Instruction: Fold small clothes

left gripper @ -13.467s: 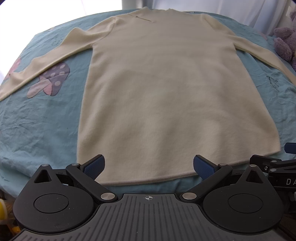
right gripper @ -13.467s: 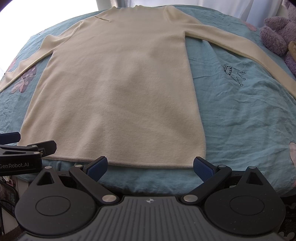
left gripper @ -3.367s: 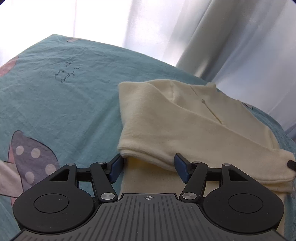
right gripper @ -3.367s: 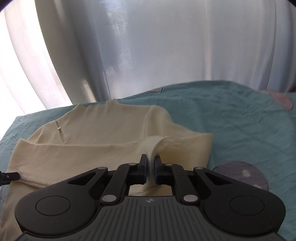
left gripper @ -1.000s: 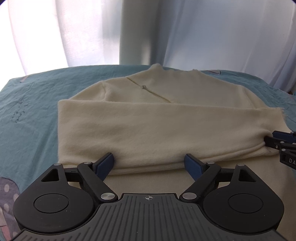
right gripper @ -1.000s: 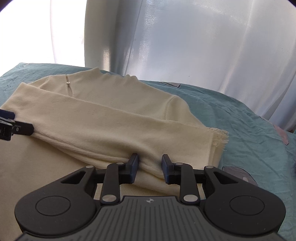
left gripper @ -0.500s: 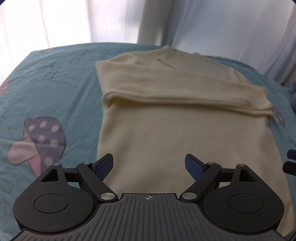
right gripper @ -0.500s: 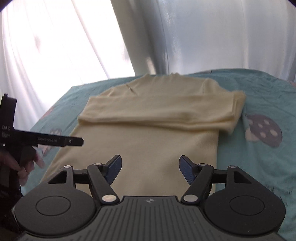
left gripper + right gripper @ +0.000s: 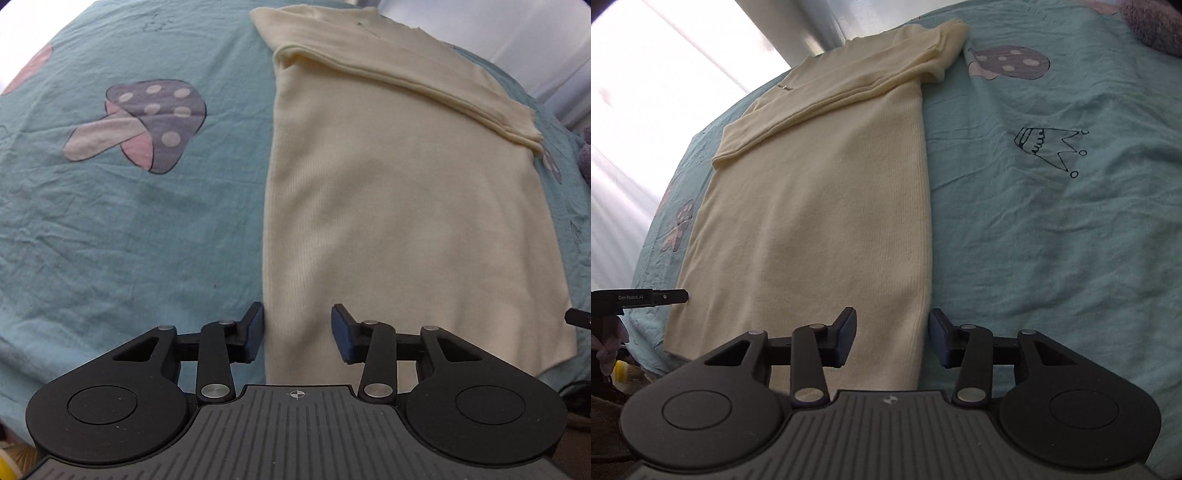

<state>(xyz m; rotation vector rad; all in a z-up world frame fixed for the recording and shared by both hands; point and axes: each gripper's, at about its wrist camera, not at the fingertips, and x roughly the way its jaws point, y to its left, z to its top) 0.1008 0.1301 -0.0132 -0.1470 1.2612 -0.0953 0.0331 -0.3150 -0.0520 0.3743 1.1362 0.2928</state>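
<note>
Sweater [image 9: 399,206] lies flat, sleeves folded; our left gripper [image 9: 297,334] and right gripper [image 9: 892,338] straddle its hem corners, jaws apart, seemingly untouching.

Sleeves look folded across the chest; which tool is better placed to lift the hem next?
Neither alone: left tool straddles the sweater hem's left corner, right tool its right corner, both open.

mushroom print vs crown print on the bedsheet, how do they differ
The mushroom print is filled in with colour: a purple cap with pale dots and a pink-white stem. The crown print is only a thin black outline with no fill. In these views the mushroom lies to the left of the cream sweater; the crown lies to its right. Both are flat prints on the same teal bedsheet, each clear of the sweater.
</note>
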